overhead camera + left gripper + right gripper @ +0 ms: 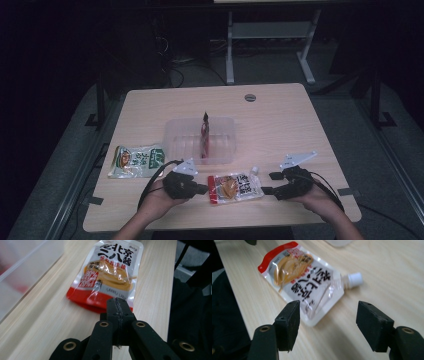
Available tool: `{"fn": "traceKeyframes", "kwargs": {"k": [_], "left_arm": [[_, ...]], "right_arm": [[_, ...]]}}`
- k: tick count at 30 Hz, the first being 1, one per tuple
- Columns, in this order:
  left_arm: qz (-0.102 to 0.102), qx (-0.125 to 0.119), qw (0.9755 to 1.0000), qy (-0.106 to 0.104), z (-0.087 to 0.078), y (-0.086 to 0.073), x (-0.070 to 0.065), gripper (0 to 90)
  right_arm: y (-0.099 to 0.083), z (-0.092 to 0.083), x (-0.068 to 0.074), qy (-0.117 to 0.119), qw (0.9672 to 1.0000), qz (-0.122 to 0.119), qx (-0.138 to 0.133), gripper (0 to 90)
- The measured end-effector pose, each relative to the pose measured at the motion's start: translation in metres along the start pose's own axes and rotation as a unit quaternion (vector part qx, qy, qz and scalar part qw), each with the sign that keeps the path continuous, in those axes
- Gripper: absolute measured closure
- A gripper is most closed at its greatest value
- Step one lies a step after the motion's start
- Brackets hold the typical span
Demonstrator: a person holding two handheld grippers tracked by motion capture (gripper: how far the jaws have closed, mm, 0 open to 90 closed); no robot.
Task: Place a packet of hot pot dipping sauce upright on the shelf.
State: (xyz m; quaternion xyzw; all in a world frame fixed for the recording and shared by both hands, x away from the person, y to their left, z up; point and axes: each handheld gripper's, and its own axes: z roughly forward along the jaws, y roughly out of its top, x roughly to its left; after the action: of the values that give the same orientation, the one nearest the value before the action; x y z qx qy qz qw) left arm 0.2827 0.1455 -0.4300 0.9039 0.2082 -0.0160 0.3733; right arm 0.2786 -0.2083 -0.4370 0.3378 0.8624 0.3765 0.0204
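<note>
Clear tub [175, 131] mid-table holds one upright red packet [204, 137]. Near front edge, pouch [234, 187] lies between left gripper [204, 189], closed empty, and right gripper [267, 183], agape, gripping nothing.

Looks like a lab or test room here, dim all round, with one pale wooden desk [280, 125] lit in the middle; it has a cable grommet [250, 97] near its far edge. Grey carpet [65, 170] runs underneath, with strips of dark tape [95, 200] on it. Behind, the white metal legs of another bench [270, 35], and cables [177, 70] trailing on the floor by dark equipment – a recording set-up, not a home
</note>
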Motion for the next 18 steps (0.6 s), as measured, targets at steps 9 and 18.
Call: {"fn": "traceKeyframes", "kwargs": {"k": [9,18], "left_arm": [[0.006,0.006,0.9999,0.010,0.023,0.013,0.007,89.6],[0.005,0.023,0.9996,0.016,0.030,0.007,0.010,89.6]], "right_arm": [[-0.006,0.006,-0.004,0.018,0.9996,0.015,0.014,35.0],[-0.003,0.021,-0.003,0.030,0.9989,0.011,0.035,35.0]]}}
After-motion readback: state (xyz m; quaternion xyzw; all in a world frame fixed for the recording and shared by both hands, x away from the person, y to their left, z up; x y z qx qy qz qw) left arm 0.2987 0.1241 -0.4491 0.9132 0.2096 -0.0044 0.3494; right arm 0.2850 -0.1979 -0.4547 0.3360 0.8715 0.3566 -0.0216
